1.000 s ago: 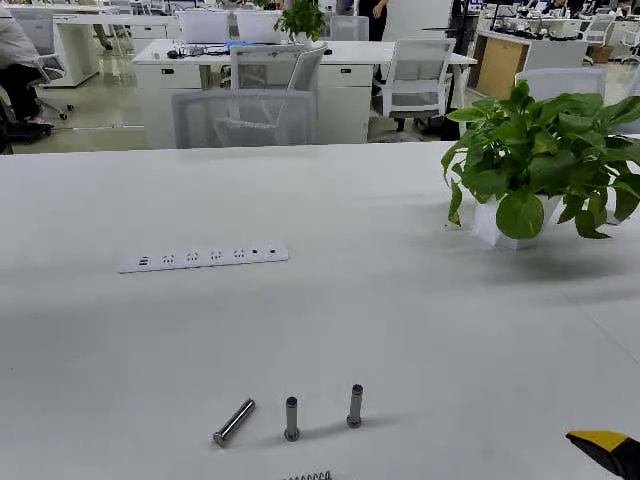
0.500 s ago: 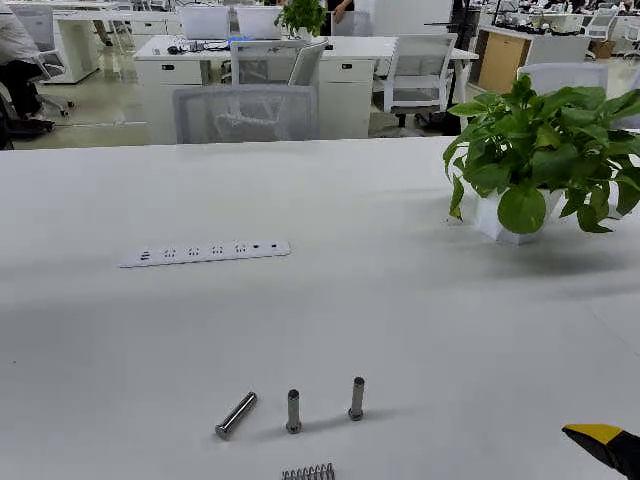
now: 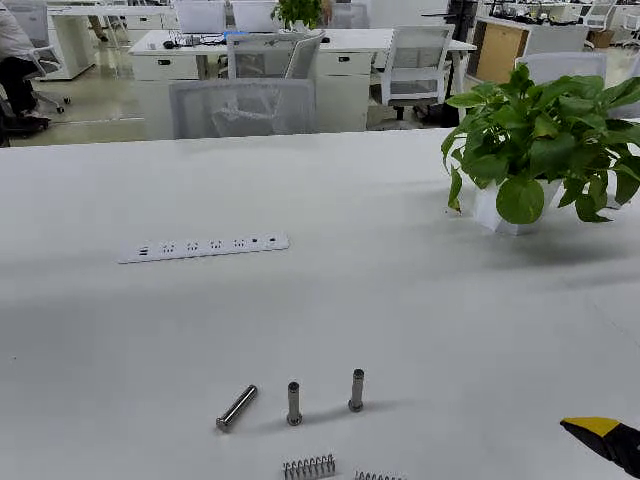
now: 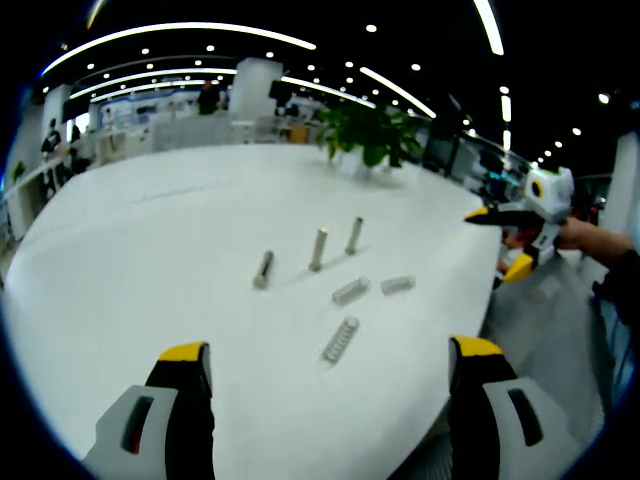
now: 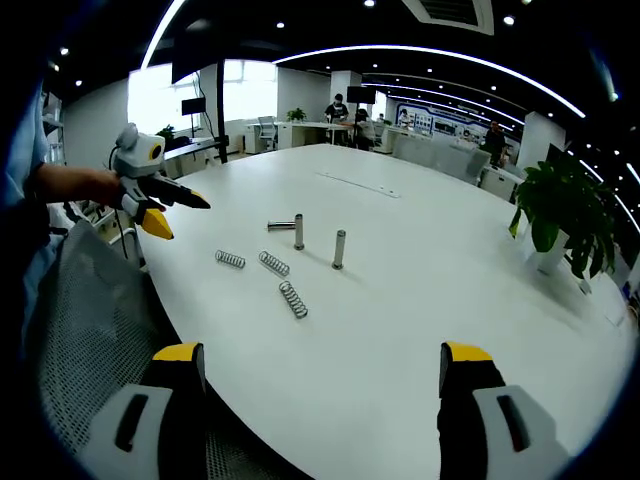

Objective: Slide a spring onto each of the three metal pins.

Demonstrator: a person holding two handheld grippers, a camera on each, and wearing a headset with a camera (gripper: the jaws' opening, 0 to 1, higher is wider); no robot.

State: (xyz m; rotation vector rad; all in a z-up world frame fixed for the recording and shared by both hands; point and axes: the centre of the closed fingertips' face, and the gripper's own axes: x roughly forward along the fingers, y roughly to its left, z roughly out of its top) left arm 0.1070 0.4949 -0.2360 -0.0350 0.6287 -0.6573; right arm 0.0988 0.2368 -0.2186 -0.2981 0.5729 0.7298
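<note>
None of the pins carries a spring, so by my reading the whole task is left to do. Two pins stand upright, the middle pin [image 3: 293, 402] and the outer pin [image 3: 356, 389]. The third pin [image 3: 236, 408] lies on its side just beside them and will probably need standing up or holding before a spring can go on.

Seen from the left tool [image 4: 330, 350], all three pins sit ahead of its jaws, and the springs lie loose on the table [image 3: 400, 300] between tool and pins. The nearest spring [image 4: 340, 340] is closest to the jaws. The second spring [image 4: 350, 291] and the last spring [image 4: 397, 285] lie a little farther on, near the pins' feet.

The left tool is held low at the near edge of the table, jaws spread wide with nothing between them. The right tool [image 5: 320, 350] hovers off the table's edge, also wide apart and empty, facing the pins from the other side.

Beyond the pins, well away from both tools, lie a power strip [image 3: 203, 249] and a potted plant [image 3: 540, 150].
</note>
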